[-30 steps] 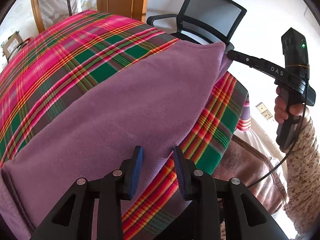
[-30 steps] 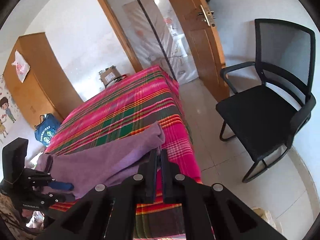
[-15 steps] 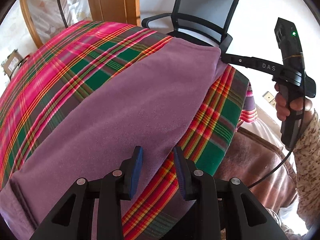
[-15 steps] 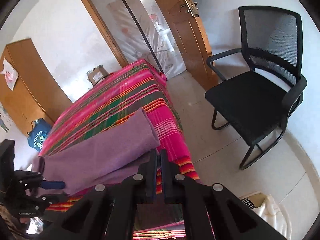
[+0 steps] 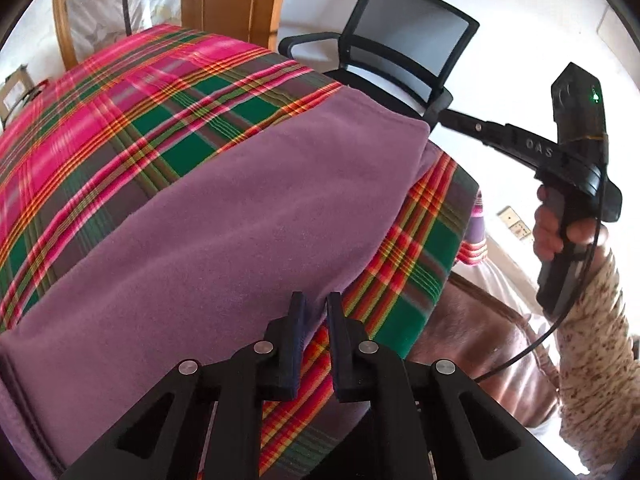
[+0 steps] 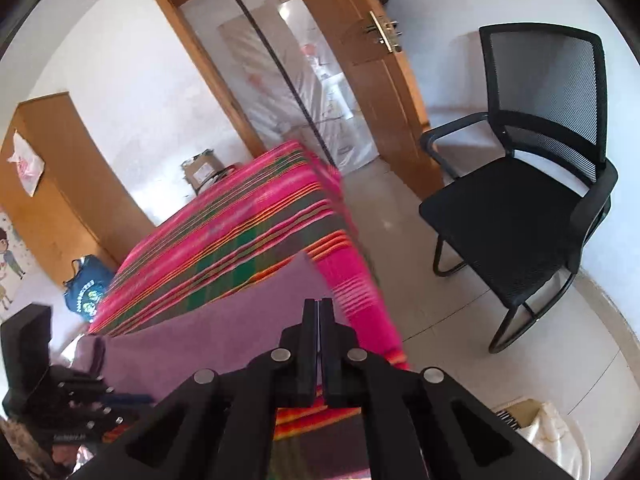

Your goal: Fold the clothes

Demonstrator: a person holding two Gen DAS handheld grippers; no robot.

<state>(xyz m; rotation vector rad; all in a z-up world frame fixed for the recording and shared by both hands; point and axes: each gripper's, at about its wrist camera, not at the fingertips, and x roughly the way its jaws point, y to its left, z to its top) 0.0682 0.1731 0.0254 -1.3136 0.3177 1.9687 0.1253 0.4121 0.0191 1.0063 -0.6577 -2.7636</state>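
1. The soft purple fleece garment (image 5: 224, 216) lies flat on the pink, green and orange plaid bedcover (image 5: 100, 128), stretched along the near edge of the bed.
2. The left gripper (image 5: 316, 320) stands over the near hem of the garment. Its jaws are closing with the hem between them; I cannot tell whether the pads already press it.
3. Just to the right of the left gripper, a strip of bare plaid cover runs to the edge of the bed, and then the cover drops away.
4. The right gripper (image 6: 319, 312), held in the person's right hand (image 5: 560, 228), has its jaws pressed together at the far corner of the purple garment; whether cloth is pinched there is not visible.
5. Beyond the right gripper the bed corner ends, and pale tiled floor (image 6: 420, 300) is open on its right side.
6. A black mesh-backed office chair (image 6: 532, 200) stands apart from the bed, to the right of this gripper, near the brown wooden door (image 6: 376, 92).
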